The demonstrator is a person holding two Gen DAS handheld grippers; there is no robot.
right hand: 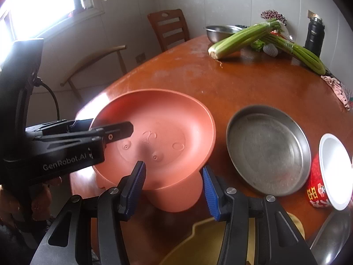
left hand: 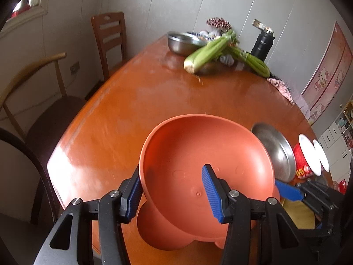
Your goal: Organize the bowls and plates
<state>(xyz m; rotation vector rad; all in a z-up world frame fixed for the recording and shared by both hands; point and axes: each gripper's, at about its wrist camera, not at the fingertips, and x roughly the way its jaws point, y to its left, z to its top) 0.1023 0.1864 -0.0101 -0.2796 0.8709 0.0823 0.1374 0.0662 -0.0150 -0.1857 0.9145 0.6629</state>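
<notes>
The terracotta plastic bowl sits on the round wooden table; the shallow steel pan lies just right (red paper cup beyond). Green celery stalks lie far behind.

Left gripper and right gripper angle downward, jaws of both clamped shut.

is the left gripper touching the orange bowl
Touching. In the left wrist view the left gripper straddles the orange bowl's rim, one pad against the outer wall, the other inside. The right wrist view also shows its finger reaching inside.
</notes>
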